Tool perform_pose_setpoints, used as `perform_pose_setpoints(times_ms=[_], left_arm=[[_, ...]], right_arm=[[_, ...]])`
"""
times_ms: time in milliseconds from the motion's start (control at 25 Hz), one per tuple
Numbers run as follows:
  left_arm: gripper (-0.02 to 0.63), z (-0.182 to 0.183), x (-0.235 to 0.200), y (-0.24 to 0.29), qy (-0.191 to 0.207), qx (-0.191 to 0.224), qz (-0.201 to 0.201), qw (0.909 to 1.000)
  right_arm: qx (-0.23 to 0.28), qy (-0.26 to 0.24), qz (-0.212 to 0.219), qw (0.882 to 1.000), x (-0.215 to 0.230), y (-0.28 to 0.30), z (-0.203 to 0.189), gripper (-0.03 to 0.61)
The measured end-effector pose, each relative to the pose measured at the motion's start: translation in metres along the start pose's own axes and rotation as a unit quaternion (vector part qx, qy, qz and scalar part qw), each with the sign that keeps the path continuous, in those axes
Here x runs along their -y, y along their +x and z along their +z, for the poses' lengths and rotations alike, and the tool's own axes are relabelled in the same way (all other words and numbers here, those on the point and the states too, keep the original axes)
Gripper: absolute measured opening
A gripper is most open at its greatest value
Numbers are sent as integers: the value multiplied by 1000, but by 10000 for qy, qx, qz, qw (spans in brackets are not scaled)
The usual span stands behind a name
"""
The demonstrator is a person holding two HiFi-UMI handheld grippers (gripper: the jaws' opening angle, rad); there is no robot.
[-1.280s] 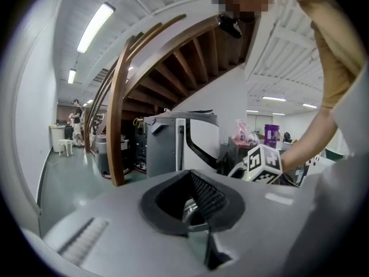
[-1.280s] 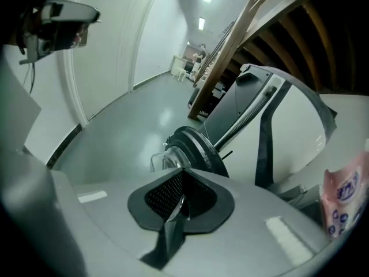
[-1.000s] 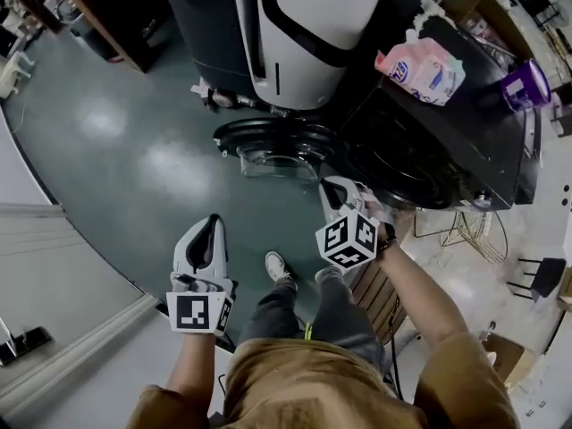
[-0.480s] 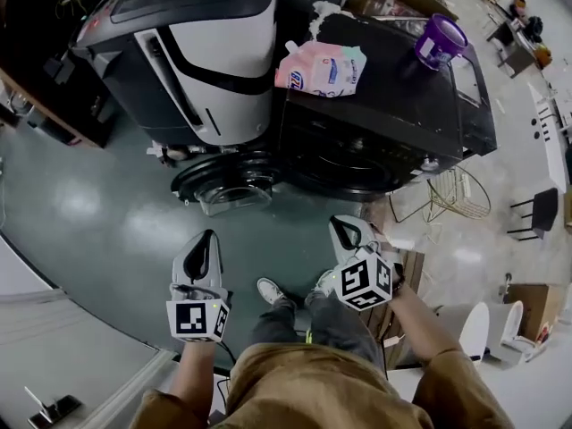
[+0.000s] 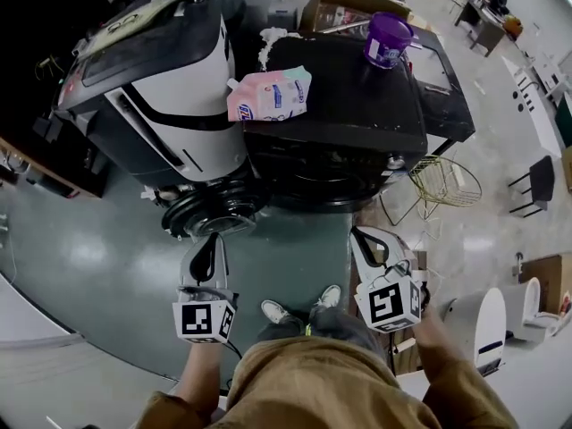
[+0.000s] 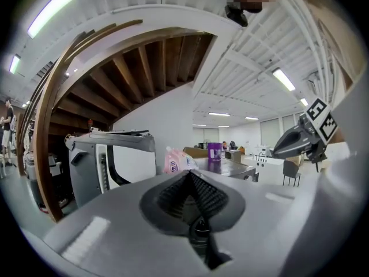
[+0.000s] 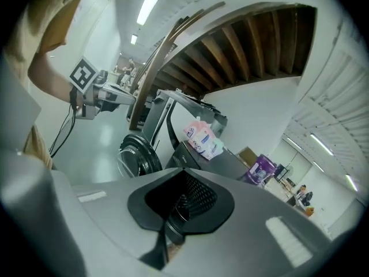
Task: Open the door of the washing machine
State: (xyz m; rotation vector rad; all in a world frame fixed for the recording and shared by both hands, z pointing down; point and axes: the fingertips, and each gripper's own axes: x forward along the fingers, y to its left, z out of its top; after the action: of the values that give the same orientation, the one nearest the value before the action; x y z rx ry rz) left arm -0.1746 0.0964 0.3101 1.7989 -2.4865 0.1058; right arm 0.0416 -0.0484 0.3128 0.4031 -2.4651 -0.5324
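Observation:
The black washing machine stands in the middle of the head view. Its round door hangs swung open to the left of the dark drum mouth. My left gripper is held in front of the door, apart from it, jaws shut and empty. My right gripper hovers off the machine's right front corner, shut on nothing. In the right gripper view the open door and the left gripper show beyond my closed tips. The left gripper view looks level over its shut tips at the machine's top.
A white and grey machine stands to the left of the washer. A pink detergent pouch and a purple tub sit on the washer's top. A cardboard box is behind and a wire chair to the right. My shoes are on the green floor.
Both grippers have drawn back from the machine and risen; the right one has left the drum mouth and swung right. The door stays open. More of the machine's top shows.

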Motion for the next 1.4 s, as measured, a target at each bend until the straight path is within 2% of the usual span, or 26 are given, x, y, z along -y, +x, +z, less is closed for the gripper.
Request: perform_pose_setpoints(times_ms=[280, 560, 800, 1080, 1400], left_arm=[[60, 33, 21, 21, 167, 196, 59, 9996], [60, 55, 36, 37, 327, 293, 189, 9989], [60, 75, 48, 52, 453, 413, 296, 9977], [60, 84, 74, 66, 533, 463, 258, 9972], [60, 73, 90, 68, 497, 376, 298, 9976]], right_arm=[[130, 255, -417, 9987, 50, -45, -7, 5], [352, 355, -500, 9975, 83, -57, -22, 5], [610, 387, -680, 9951, 116, -66, -15, 5], [520, 380, -630, 9959, 135, -74, -27, 5], [418, 432, -656, 9960, 141, -86, -45, 5]])
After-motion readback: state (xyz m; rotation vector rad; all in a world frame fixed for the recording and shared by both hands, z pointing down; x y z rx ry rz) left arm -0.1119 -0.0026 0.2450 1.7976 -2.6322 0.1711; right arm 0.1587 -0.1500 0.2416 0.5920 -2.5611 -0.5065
